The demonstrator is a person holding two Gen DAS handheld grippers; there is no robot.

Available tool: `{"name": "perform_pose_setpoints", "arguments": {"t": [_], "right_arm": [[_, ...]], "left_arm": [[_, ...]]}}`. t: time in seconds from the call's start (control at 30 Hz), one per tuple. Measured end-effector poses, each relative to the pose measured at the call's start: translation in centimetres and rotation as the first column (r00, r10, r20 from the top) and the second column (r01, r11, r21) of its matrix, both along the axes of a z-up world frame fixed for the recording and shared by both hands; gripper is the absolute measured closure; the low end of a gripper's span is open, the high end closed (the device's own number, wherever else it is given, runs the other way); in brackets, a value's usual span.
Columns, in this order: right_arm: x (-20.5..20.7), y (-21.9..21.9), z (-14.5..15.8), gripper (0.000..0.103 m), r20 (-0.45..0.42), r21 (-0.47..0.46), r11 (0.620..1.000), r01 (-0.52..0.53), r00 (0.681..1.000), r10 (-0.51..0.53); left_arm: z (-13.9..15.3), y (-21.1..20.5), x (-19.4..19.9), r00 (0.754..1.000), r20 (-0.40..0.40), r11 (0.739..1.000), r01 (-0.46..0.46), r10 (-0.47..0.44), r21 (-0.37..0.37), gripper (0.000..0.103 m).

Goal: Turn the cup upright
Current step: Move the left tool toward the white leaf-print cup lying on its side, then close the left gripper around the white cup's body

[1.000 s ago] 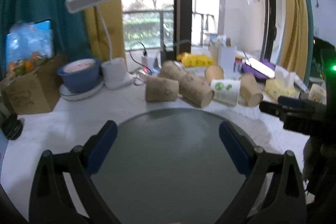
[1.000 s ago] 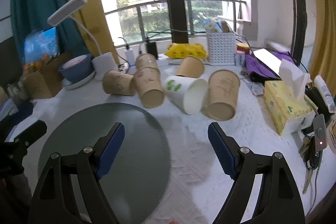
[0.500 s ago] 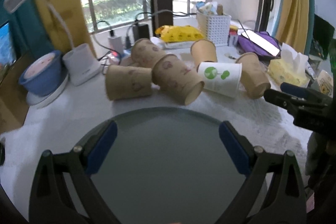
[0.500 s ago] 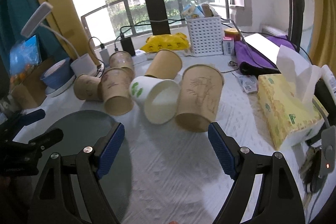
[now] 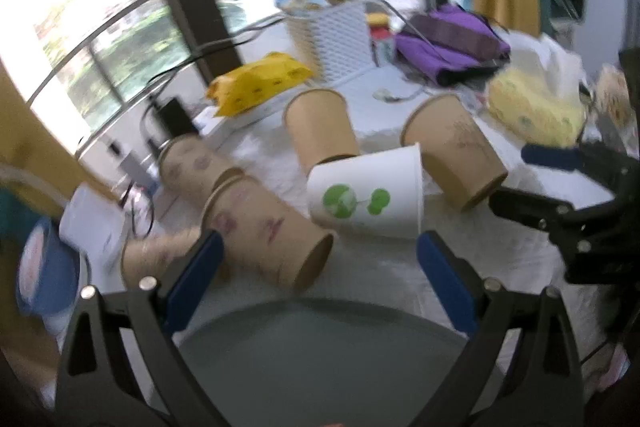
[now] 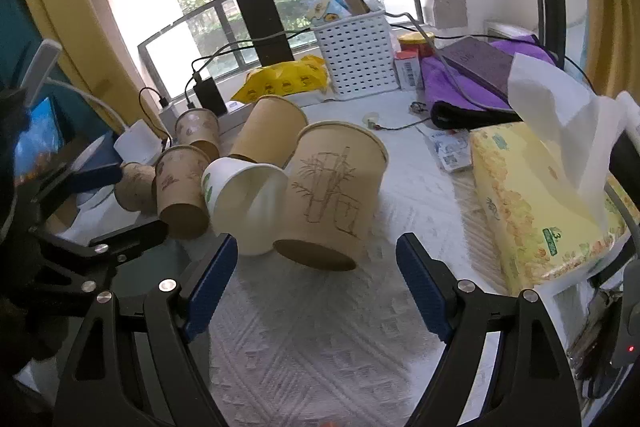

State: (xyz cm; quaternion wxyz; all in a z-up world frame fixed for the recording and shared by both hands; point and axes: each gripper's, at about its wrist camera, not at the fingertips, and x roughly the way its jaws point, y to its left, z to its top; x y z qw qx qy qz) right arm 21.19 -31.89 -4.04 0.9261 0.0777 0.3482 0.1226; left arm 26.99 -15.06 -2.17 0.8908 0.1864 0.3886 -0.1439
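Left tongs (image 5: 316, 263): jaws set wide, nothing between them. They hover above a round grey mat (image 5: 320, 355) at the near edge of the table (image 5: 500, 259), aimed at a cluster of paper cups lying on their sides.

Right tongs (image 6: 316, 267): jaws set wide, nothing gripped. They are aimed at the brown cup with a bamboo drawing (image 6: 332, 195), which lies tilted on the white textured table cover (image 6: 320, 347) with its mouth toward the camera, just ahead of the fingertips.

Cup cluster:
- The white cup with a green print (image 5: 368, 199) lies on its side, touching the bamboo cup on one flank. In the right wrist view its open mouth (image 6: 248, 207) faces the camera.
- A brown cup with reddish marks (image 5: 268, 239) lies on its side just ahead of the left tongs' left finger, mouth toward the mat.
- A plain brown cup (image 5: 320, 131) lies behind the white one.
- Two further brown cups lie at the left side of the group; the left wrist view is blurred there.

Surroundings: a white perforated basket (image 6: 356, 59), a yellow packet (image 6: 284, 79), a purple bag (image 6: 472, 83) and a yellow tissue box (image 6: 536, 203) occupy the far and right parts of the table.
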Motion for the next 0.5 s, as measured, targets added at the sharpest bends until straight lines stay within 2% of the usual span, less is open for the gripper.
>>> {"name": "perform_pose_setpoints", "arguments": {"t": [0.1,0.2,0.23,0.4,0.5], "right_arm": [[0.1,-0.4,0.0,0.019,-0.004,0.013,1.000,0.014,1.000,-0.014],[-0.1,-0.9,0.0,0.019,0.001,0.023,0.999,0.027,1.000,-0.027],[-0.2,-1.1,0.0,0.019,0.002,0.027,0.999,0.032,0.999,-0.032],[-0.4,-1.7,-0.4,0.019,-0.009,0.034,0.998,0.044,0.999,-0.044],[-0.4,-1.9,-0.5,0.019,-0.011,0.034,0.998,0.046,0.999,-0.045]], "left_arm": [[-0.6,-1.5,1.2,0.995,-0.014,0.987,0.097,-0.096,0.127,0.005],[-1.1,-2.9,1.6,0.982,-0.032,0.959,0.189,-0.186,0.210,0.005],[-1.4,-3.5,1.7,0.973,-0.040,0.942,0.232,-0.229,0.244,0.005],[-2.9,-5.6,2.2,0.938,-0.071,0.876,0.342,-0.339,0.340,0.005],[-3.3,-6.3,2.7,0.926,-0.076,0.857,0.372,-0.371,0.356,0.005]]}}
